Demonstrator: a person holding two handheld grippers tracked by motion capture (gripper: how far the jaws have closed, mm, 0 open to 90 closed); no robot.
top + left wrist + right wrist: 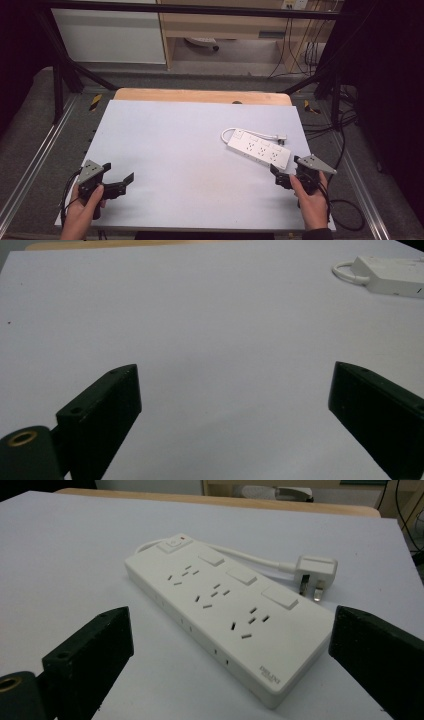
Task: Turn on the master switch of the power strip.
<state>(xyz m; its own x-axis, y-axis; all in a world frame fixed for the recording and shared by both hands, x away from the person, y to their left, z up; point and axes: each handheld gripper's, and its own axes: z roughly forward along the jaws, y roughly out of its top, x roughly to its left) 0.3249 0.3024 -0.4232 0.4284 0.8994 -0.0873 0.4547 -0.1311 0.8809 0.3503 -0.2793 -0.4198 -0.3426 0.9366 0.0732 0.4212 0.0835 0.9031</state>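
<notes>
The white power strip (259,149) lies flat at the right of the pale surface (175,150), its plug (316,572) just behind it; the right tool (281,176), jaws spread, sits just before its near end; the left tool (120,181), also spread, rests well apart over bare surface; dark floor and cables (320,120) surround the frame.

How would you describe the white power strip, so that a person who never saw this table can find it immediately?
Look at the pale grey table and go to its right side, just ahead of the right gripper, whose jaws stand open. There lies the white power strip, a long flat block set diagonally. It has rows of sockets, a switch with a red light at one end, and a short white cable ending in a plug.
</notes>
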